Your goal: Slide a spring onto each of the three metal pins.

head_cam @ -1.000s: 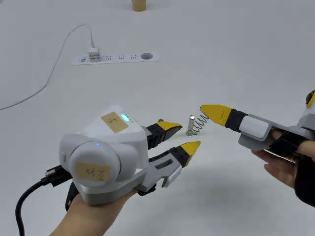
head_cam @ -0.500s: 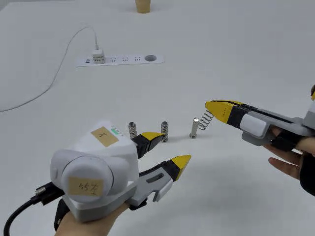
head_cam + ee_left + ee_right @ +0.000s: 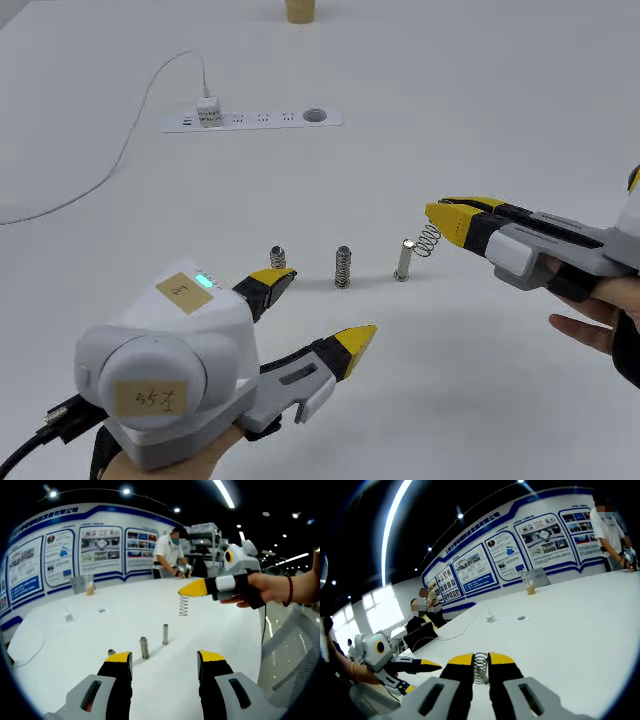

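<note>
white table [image 3: 480, 90] with a power strip [image 3: 252, 118] toward its far edge, poster-lined wall [image 3: 520, 545] behind; right gripper [image 3: 436, 213] clamped on a spring [image 3: 428, 239], left gripper [image 3: 327, 301] with jaws apart

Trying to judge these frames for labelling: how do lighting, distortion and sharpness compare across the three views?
Head view: soft, even light, faint shadows beside the pins, everything sharp. Left gripper view: strong fisheye bending, bright ceiling lamps, yet the spring in the right gripper reads crisply. Right gripper view: same bending, a glaring ceiling light strip streaking the dark upper left.
</note>
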Demonstrator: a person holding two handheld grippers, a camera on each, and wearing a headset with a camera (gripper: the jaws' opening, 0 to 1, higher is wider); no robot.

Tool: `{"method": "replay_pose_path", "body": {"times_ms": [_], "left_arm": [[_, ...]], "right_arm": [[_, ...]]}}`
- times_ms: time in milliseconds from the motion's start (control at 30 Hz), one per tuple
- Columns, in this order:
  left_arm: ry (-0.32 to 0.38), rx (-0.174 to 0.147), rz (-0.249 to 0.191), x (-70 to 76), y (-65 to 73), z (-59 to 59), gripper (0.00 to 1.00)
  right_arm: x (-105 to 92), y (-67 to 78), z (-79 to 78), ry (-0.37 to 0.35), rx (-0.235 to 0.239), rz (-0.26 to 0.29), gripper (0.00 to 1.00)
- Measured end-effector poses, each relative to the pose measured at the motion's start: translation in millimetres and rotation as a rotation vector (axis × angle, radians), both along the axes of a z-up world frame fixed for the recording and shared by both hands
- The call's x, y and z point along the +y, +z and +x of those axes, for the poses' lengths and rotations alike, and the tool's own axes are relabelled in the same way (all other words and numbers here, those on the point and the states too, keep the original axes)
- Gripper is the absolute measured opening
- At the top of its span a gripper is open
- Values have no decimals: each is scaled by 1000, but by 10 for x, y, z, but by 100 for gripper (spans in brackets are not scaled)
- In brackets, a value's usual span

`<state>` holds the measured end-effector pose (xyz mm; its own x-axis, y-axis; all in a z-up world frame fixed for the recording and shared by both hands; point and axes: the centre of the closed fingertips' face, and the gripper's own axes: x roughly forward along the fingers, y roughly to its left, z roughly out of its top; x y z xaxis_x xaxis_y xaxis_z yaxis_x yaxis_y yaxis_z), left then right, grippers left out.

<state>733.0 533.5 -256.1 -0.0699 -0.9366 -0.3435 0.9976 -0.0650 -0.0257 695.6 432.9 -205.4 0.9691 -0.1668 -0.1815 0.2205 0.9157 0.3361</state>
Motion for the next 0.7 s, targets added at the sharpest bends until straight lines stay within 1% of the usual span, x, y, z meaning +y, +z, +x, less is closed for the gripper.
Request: {"method": "replay_pose_path", "body": {"times_ms": [133,200,267,367,500,700], "left_arm": [[14,-8,11,29,-20,53,56],[21,-8,10,37,-19,76,58],[35,-7,13,49,-24,107,59],[55,-5,14,74,-33,153,62],[68,-3,22,100,-57,191,64],[85,3,30,117,-84,241,69]], "right_arm": [[-33,-27,20,5,19,-38,11],[-48,-35,32,6,22,-47,11],[-73,-45,47,6,23,-50,11],[-119,-63,70,2,31,-74,11],[-154,-89,100,1,38,-90,11],[-210,-139,155,-2,55,-138,12]]}}
